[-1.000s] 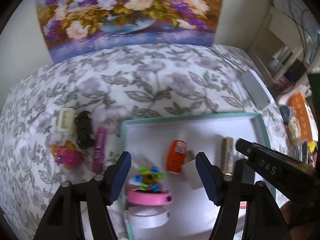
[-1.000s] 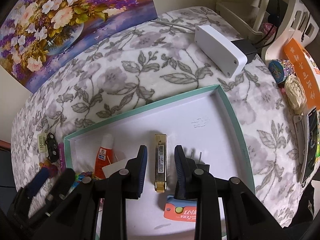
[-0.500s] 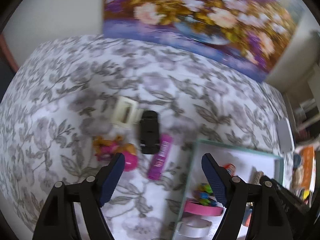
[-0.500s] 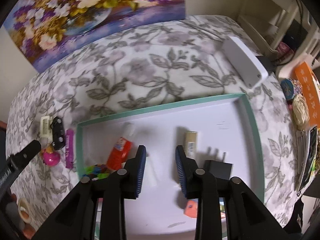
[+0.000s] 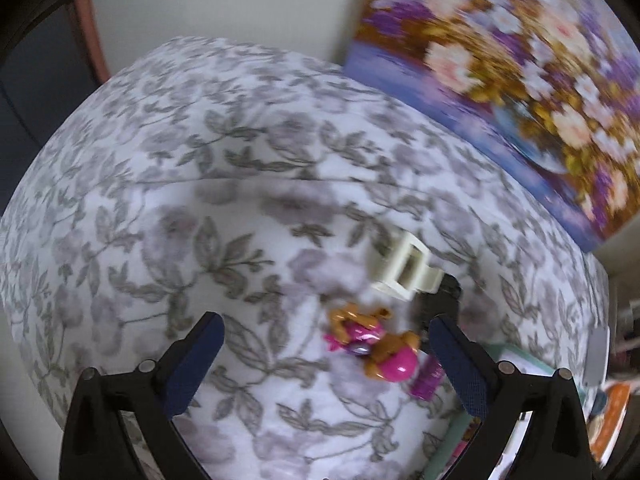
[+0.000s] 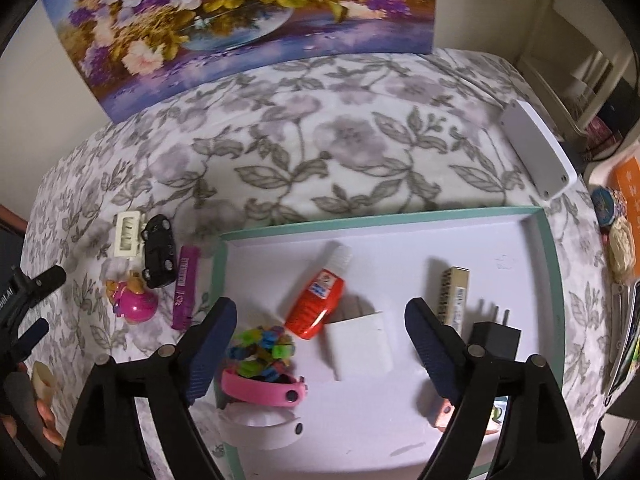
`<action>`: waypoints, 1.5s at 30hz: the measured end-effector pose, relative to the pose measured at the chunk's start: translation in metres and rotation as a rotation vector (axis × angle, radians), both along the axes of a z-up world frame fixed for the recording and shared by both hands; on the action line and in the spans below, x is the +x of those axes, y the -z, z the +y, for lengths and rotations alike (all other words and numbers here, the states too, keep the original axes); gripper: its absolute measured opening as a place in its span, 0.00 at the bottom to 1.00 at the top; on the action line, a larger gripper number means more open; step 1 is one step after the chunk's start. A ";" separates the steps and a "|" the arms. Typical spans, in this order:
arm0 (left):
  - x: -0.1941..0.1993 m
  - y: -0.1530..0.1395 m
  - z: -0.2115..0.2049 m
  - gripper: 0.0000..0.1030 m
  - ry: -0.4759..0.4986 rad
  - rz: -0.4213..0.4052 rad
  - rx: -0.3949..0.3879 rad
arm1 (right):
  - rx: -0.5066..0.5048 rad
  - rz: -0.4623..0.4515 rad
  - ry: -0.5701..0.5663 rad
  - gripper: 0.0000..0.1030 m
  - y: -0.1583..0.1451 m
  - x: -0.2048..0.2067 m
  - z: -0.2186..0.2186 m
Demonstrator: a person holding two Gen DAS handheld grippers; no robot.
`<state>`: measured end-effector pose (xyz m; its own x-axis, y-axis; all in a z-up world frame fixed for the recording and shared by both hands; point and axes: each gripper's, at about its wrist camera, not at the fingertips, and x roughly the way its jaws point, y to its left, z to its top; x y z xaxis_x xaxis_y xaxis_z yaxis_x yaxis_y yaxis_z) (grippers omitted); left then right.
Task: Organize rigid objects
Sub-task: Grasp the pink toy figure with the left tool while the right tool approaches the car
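Observation:
The right wrist view shows a teal-rimmed white tray (image 6: pixel 380 220) holding a red bottle (image 6: pixel 320 300), white block (image 6: pixel 364 344), colourful spinner (image 6: pixel 260 348), pink band (image 6: pixel 260 390), white band (image 6: pixel 260 426), gold bar (image 6: pixel 456 296) and black plug (image 6: pixel 494 336). My right gripper (image 6: pixel 320 320) hangs above them, open and empty. Left of the tray lie a cream block (image 6: pixel 128 234), black toy car (image 6: pixel 160 250), purple bar (image 6: pixel 186 292) and pink toy (image 6: pixel 134 300). My left gripper (image 5: pixel 324 344) is open above the cloth, with the pink toy (image 5: pixel 376 348) between its fingers' line and the cream block (image 5: pixel 408 272) beyond.
A floral cloth (image 6: pixel 340 140) covers the table. A flower painting (image 6: pixel 240 12) leans at the back wall. A white box (image 6: pixel 536 152) lies at the far right, with small clutter (image 6: pixel 616 240) past the table's right edge. A hand (image 6: pixel 44 412) shows at lower left.
My left gripper has swung left, off the tray and over the loose toys. My right gripper has opened wide and drawn back from the gold bar.

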<state>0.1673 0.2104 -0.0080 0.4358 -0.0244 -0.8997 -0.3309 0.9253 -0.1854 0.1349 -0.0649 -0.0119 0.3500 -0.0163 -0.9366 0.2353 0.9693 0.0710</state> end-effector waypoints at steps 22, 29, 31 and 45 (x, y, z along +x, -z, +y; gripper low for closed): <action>0.005 0.014 0.041 1.00 -0.025 0.003 -0.063 | 0.033 0.006 -0.164 0.98 0.019 0.015 0.084; 0.016 0.039 0.014 1.00 0.097 0.060 -0.085 | 0.021 0.024 -0.159 0.98 0.029 0.018 0.083; 0.018 0.042 0.009 1.00 0.116 0.065 -0.086 | 0.025 0.022 -0.149 0.98 0.030 0.019 0.079; 0.026 0.069 -0.027 1.00 0.253 0.117 -0.112 | 0.036 0.017 -0.075 0.98 0.027 0.021 0.047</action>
<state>0.1930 0.1833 -0.0766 0.2963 -0.2211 -0.9292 -0.1172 0.9571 -0.2651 0.1564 -0.0175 -0.0388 0.3329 0.0430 -0.9420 0.1633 0.9812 0.1025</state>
